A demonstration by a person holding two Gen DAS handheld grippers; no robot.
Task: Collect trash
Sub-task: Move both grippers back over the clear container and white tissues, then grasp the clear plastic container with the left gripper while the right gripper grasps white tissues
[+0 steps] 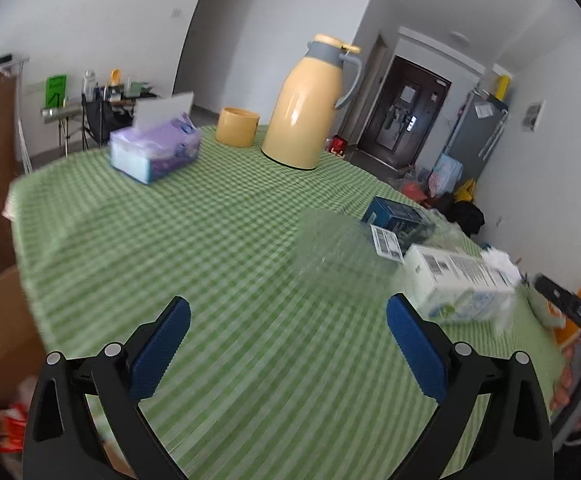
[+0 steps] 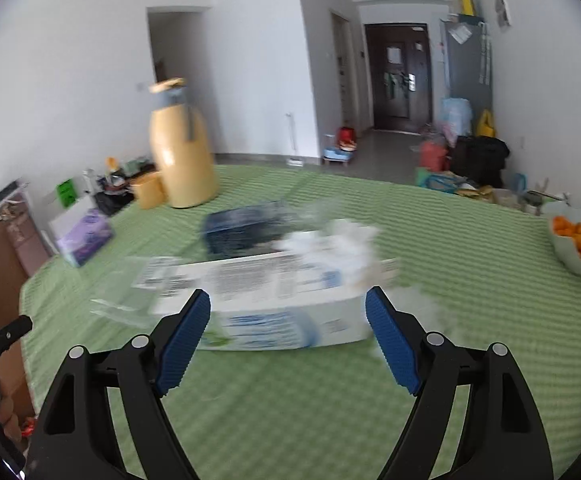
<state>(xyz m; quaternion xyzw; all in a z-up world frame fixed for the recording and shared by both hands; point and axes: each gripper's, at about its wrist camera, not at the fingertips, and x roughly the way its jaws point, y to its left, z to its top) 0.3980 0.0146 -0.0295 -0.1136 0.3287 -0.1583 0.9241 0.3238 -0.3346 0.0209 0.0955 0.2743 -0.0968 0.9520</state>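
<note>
A: Checking the left gripper [image 1: 288,322] first: its jaws stand wide apart with only the green checked tablecloth [image 1: 170,240] between the blue pads [image 1: 158,354].

B: Confirmed. Location of the trash relative to that tool?

A: Ahead and to its right. A clear plastic container [image 1: 330,248] lies just beyond the right fingertip. A white carton [image 1: 456,288] lies further right, touching or nearly touching the container; blur prevents a firm call. A dark blue box [image 1: 396,214] sits behind both. None touches the pads.

B: Right gripper [image 2: 288,316]?

A: Jaws apart, nothing clamped. The white carton [image 2: 274,300] lies flat directly ahead, its long side across the gap between the fingertips. Whether the pads [image 2: 184,342] touch it cannot be told through the motion blur; they appear to stand in front of it. Crumpled white tissue [image 2: 342,240] rests at the carton's far right end. The dark blue box [image 2: 246,228] lies beyond the carton.

B: Other items?

A: A yellow thermos jug [image 1: 308,108], a yellow cup [image 1: 236,126] and a purple tissue box [image 1: 156,150] stand far ahead of the left tool. A bowl of orange fruit [image 2: 580,246] sits well to the right of the right tool.
</note>
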